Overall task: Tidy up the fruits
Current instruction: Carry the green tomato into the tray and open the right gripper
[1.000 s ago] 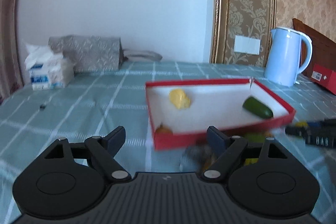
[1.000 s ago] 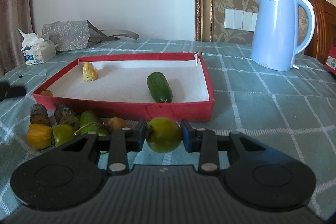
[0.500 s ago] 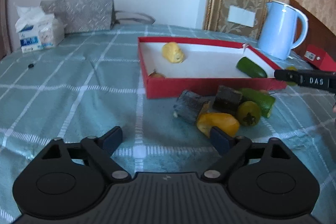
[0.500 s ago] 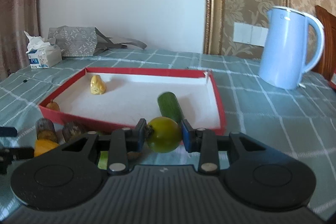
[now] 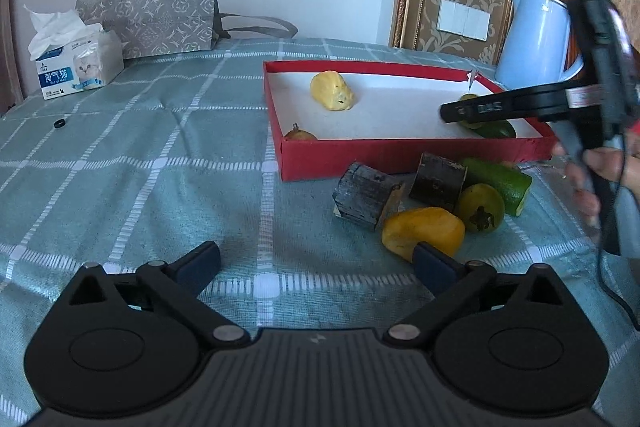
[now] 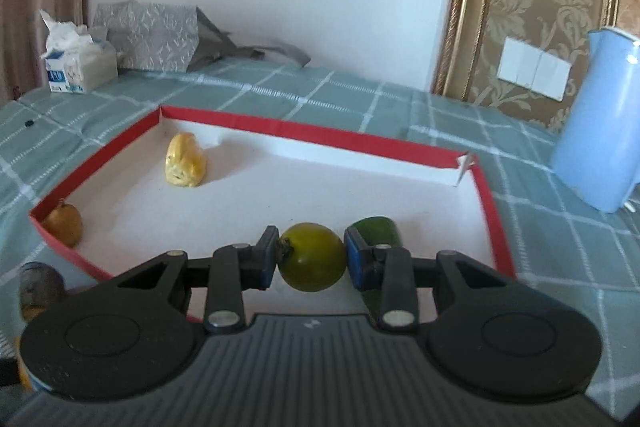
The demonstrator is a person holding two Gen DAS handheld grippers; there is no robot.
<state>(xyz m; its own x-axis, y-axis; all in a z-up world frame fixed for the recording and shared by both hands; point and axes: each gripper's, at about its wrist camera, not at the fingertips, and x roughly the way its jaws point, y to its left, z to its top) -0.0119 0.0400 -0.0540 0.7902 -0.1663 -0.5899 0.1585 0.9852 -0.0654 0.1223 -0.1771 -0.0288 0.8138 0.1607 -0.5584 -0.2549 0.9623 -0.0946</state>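
The right claw is clamped on a round green fruit, its two blue pads pressing either side, and it holds the fruit above the white floor of the red tray. Just behind the fruit, inside the tray, lies a dark green cucumber. Further in sits a pale yellow fruit, and a small brown fruit rests in the tray's near left corner.

The left claw gapes wide with nothing between its fingers, low over the checked green cloth of the bench. Ahead of it, outside the tray's front wall, a small heap waits: an orange-yellow fruit just in front of the claw's right finger, a green fruit with a dark stem star touching it, two dark blocky chunks, and a cut green piece behind them.

A blue kettle stands beyond the tray's right side. A tissue box and a grey patterned bag sit at the far left.
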